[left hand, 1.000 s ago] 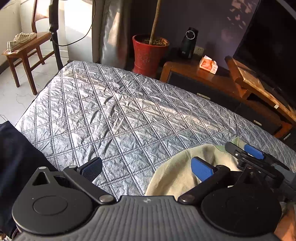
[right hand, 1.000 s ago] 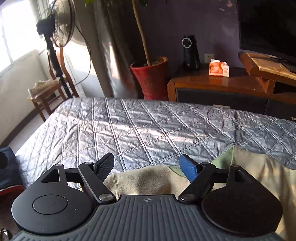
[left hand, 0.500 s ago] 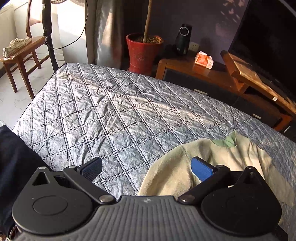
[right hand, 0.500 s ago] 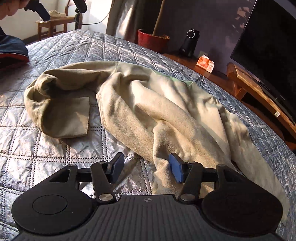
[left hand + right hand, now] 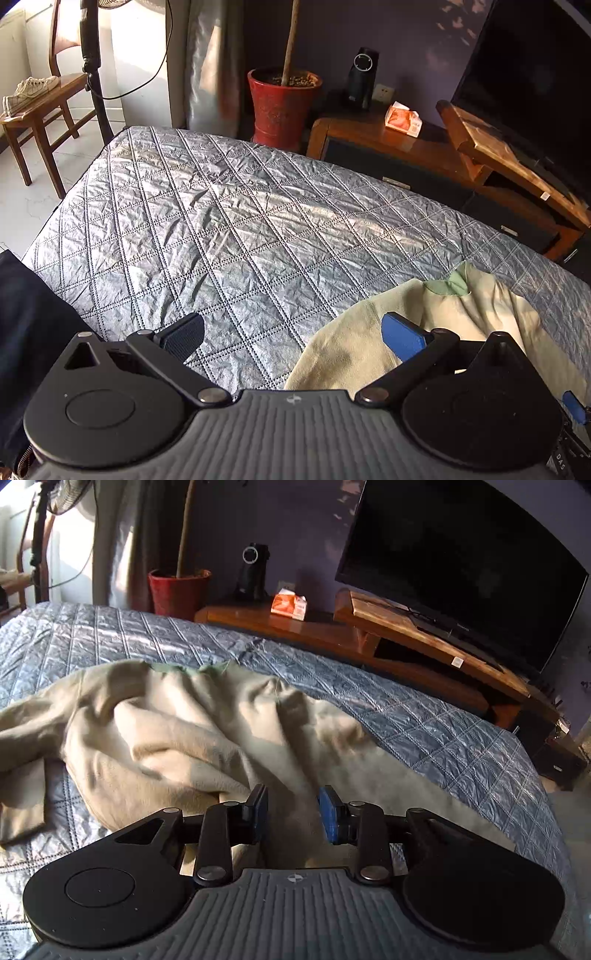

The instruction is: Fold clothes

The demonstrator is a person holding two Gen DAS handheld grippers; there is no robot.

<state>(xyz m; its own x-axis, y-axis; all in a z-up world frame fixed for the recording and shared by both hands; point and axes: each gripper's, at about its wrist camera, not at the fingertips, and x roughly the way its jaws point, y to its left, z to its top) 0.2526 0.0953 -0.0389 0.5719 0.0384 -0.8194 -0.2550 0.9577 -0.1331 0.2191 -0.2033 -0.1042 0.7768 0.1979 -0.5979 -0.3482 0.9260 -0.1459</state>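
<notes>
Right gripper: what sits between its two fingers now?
A raised fold of the crumpled beige fleece garment sits between the right gripper fingers, shown in the right wrist view.

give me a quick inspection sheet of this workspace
surface: grey quilted bedspread, wrinkled.
job's things: beige sweatshirt, crumpled, unfolded.
clutter: dark garment at the bed's left edge.
grippers: left hand-held gripper open, holding nothing; right hand-held gripper narrowed around a sweatshirt fold, grip unconfirmed.
cables: black cord hanging by the fan pole.
surroundings: red plant pot, tissue pack, television, wooden chair with shoes.
</notes>
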